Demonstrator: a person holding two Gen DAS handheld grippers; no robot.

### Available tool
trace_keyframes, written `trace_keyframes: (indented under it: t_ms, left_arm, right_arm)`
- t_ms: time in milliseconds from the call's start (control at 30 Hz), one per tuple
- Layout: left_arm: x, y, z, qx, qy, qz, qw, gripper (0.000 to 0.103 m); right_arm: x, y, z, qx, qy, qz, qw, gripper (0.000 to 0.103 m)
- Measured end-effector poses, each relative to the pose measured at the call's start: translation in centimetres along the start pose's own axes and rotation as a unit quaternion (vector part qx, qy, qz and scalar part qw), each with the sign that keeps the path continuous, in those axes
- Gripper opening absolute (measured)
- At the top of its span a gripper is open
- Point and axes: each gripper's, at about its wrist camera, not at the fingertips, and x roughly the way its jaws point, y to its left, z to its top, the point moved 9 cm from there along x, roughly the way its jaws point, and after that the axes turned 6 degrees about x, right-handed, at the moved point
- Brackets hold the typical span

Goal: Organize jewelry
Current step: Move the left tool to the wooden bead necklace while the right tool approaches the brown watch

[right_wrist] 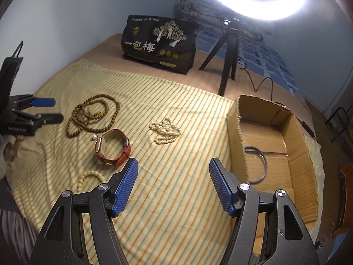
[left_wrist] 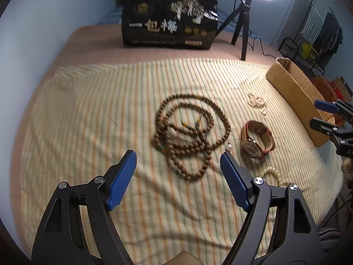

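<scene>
1. The left gripper (left_wrist: 177, 165) hangs above the striped cloth (left_wrist: 88, 114) on the bed, its blue pads apart and nothing between them. It points down at the brown bead necklace (left_wrist: 187, 132), which looks like its likely first pick.
2. The brown bead necklace lies in loose coils on the cloth, well away from the box. Coiled like that it probably gives several strands to pinch at once.
3. Just right of it sits a single loose pearl (left_wrist: 230, 147), touching the cloth and near the necklace's edge; it is small and may roll if nudged.
4. The watch (right_wrist: 113, 148) with its red strap rests on its side beside the pearl, strap looped shut, so it stands up off the cloth.
5. A cream bead bracelet (right_wrist: 91, 176) lies nearer the camera than the watch, and a heap of small pearl strands (right_wrist: 165, 130) lies between the watch and the box.
6. The right gripper (right_wrist: 174, 176) is also spread and empty, aimed at bare cloth beside the box.
7. The cardboard box (right_wrist: 233, 128) stands open at the right, with a dark bangle (right_wrist: 259, 165) already inside, so it seems to be the place for the pieces.
</scene>
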Motion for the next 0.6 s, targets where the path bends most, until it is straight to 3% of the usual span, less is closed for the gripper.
trace_keyframes:
  t_ms: [300, 600]
  left_arm:
    - [1.9, -0.6, 0.7, -0.025, 0.009, -0.008, 0.9996, 0.081]
    - [4.5, -0.4, 1.0, -0.031, 0.03, 0.033, 0.9985, 0.081]
  right_arm:
    - [2.2, 1.7, 0.0, -0.002, 0.02, 0.014, 1.0, 0.067]
    - [5.0, 3.6, 0.1, -0.003, 0.048, 0.033, 0.998, 0.066]
